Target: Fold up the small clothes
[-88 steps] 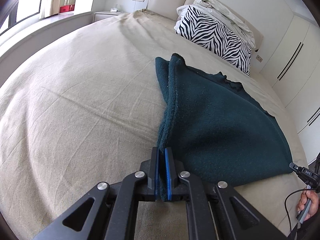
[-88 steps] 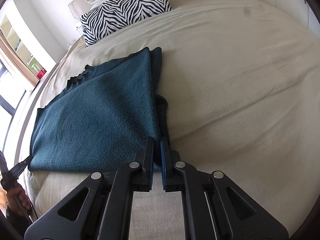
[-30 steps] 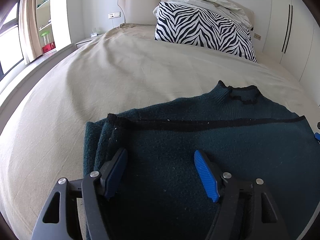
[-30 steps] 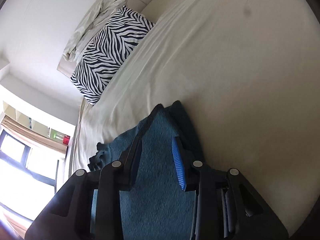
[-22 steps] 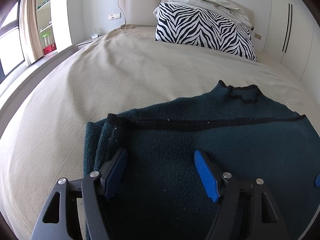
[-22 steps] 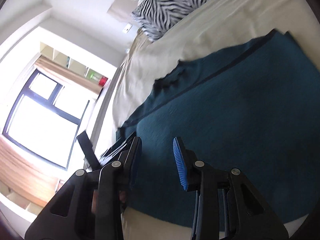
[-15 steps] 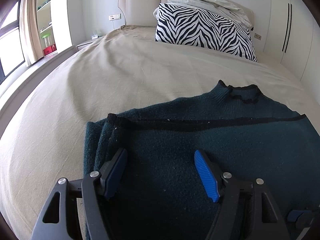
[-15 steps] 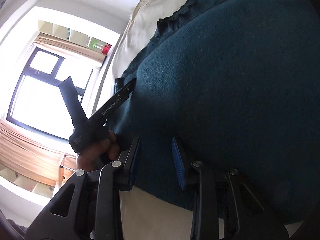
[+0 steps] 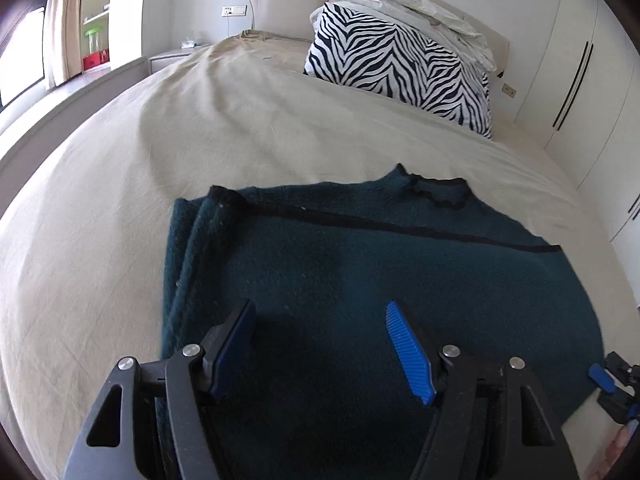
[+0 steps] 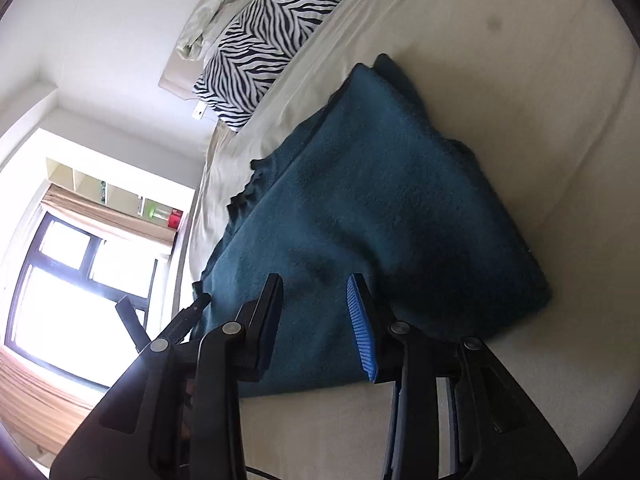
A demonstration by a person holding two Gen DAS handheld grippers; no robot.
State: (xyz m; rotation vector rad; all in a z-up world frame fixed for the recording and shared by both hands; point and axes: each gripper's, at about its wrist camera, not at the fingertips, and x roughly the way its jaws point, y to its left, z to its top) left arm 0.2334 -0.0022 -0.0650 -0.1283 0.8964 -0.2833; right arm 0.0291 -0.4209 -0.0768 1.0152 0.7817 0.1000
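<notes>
A dark teal knitted garment [image 9: 360, 272] lies folded flat on the beige bedsheet [image 9: 100, 208], its collar toward 1 o'clock in the left wrist view and a black seam line running across it from 10 to 3 o'clock. Along its 9 o'clock edge, several stacked layers of fabric show as parallel ridges. The left gripper [image 9: 324, 344] hovers over the near portion of the garment with its blue-padded fingers [image 9: 410, 354] spread wide and nothing held between them. The right gripper [image 10: 318, 320] is likewise parted, to a moderate gap, empty, above the garment's near edge [image 10: 320, 376]; in the right wrist view the garment [image 10: 380, 208] extends from the fingers toward 1 o'clock, and the left gripper's black tip [image 10: 192, 312] appears at 9 o'clock. In the left wrist view, part of the right gripper [image 9: 612, 380] is visible at 4 o'clock, just beside the garment's corner. A zebra-striped pillow [image 9: 400, 64] rests at 1 o'clock against the headboard [image 9: 296, 0], with crumpled pale bedding [image 9: 420, 8] on top. White wardrobe doors [image 9: 592, 80] stand at 2 o'clock; a window with a curtain [image 10: 80, 216] occupies 9 o'clock in the right wrist view.
</notes>
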